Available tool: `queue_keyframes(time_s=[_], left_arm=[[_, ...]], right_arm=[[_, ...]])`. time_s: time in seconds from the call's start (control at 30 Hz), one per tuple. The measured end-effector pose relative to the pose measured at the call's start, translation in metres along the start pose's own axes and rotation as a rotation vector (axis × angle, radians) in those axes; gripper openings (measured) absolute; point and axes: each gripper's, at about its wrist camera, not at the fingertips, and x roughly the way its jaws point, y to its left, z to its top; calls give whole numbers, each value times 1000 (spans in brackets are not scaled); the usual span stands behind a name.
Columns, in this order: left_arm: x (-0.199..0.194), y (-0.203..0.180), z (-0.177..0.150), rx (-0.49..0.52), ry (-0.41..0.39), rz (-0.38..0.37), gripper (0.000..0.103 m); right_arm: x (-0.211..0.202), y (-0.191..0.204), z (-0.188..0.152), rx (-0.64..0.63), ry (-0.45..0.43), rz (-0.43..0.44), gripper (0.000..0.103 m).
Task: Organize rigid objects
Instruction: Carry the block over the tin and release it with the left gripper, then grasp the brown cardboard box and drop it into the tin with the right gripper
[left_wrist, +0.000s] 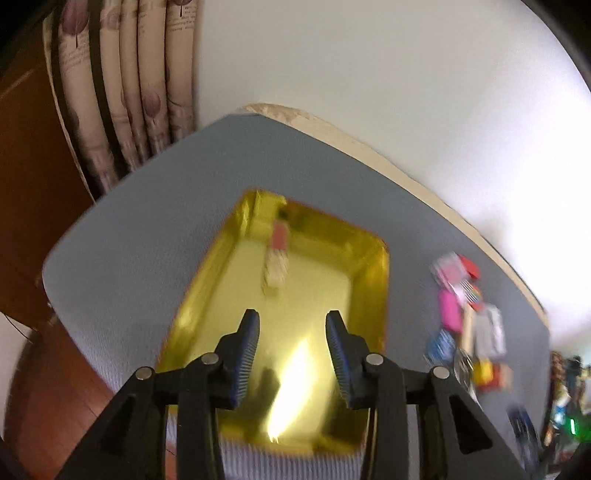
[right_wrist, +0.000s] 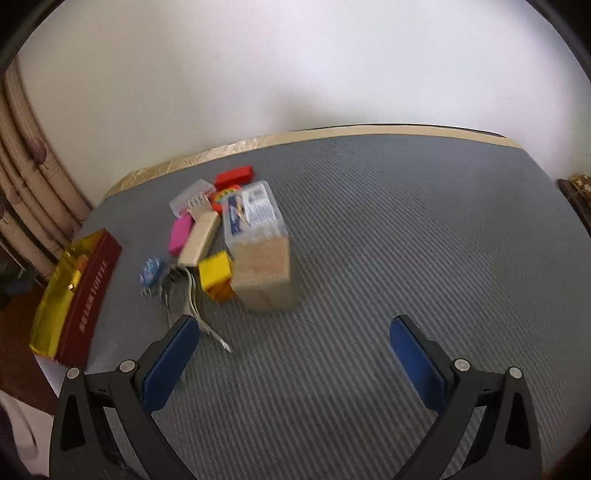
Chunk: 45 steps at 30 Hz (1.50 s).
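My left tool (left_wrist: 291, 319) hangs over the near end of the gold tray (left_wrist: 373, 280), jaws partly apart, nothing btwn the blue pads (left_wrist: 245, 354). No earlier view to compare. Tray sits on the grey mat (left_wrist: 147, 229) at the left end of the bench. Inside it, at the far end, lies one small item w/ a pink top and pale lower part (left_wrist: 277, 254); too blurred to name. Bright glare on the tray floor near my pads.

My right tool (right_wrist: 295, 332) is wide open, empty, over bare mat (right_wrist: 406, 229) to the right of the pile. Pile is well apart from the tray, mid-bench: clear box w/ blue label (right_wrist: 255, 214) leaning on a tan box (right_wrist: 264, 273), yellow block (right_wrist: 215, 271) just left of the tan box, cream bar (right_wrist: 199, 240), pink piece (right_wrist: 180, 230), red piece (right_wrist: 234, 177) at the far side, small clear case (right_wrist: 190, 197), blue round thing (right_wrist: 151, 271), metal utensils (right_wrist: 195, 306) at the near edge, close to my left pad. From this side the tray shows a dark red wall w/ lettering (right_wrist: 90, 291), not legible.
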Motion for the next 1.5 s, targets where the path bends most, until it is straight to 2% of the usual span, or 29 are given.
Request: queue_keyframes(time_s=[0.13, 0.23, 0.33, 0.43, 0.5, 0.6, 0.7, 0.8, 0.9, 0.97, 1.17, 1.23, 1.33, 1.43, 1.5], left_arm=[[-16, 4, -42, 15, 19, -17, 38], [-19, 9, -67, 27, 25, -9, 38], [-11, 11, -87, 40, 65, 0, 38], [0, 8, -104, 49, 112, 2, 38], [8, 7, -109, 52, 126, 8, 38], [13, 1, -112, 77, 133, 20, 38], [5, 1, -111, 80, 76, 60, 38], [-9, 9, -106, 52, -3, 98, 38], [-19, 21, -100, 1, -68, 133, 39], [-22, 30, -99, -17, -79, 155, 39], [-15, 41, -100, -16, -95, 227, 39], [-13, 46, -100, -26, -74, 224, 39], [-10, 50, -100, -32, -75, 225, 39], [-6, 52, -99, -38, -74, 243, 39], [-2, 54, -98, -46, -59, 228, 39]], right_arm=[[17, 14, 7, -78, 11, -33, 103], [24, 16, 11, -85, 5, -39, 102], [38, 15, 16, -94, 32, -54, 101], [52, 13, 17, -98, 87, -45, 76], [62, 14, 15, -112, 136, -32, 43], [58, 14, 13, -125, 133, -19, 43], [35, 18, 16, -145, 65, -22, 43], [6, 36, 28, -166, 17, 42, 43], [-15, 73, 43, -187, 10, 170, 43], [-20, 108, 51, -213, 41, 277, 43], [-8, 226, 55, -329, 111, 446, 43], [5, 260, 53, -383, 116, 442, 43], [36, 305, 50, -424, 174, 436, 43], [65, 335, 43, -475, 200, 388, 43], [89, 348, 41, -479, 237, 355, 43]])
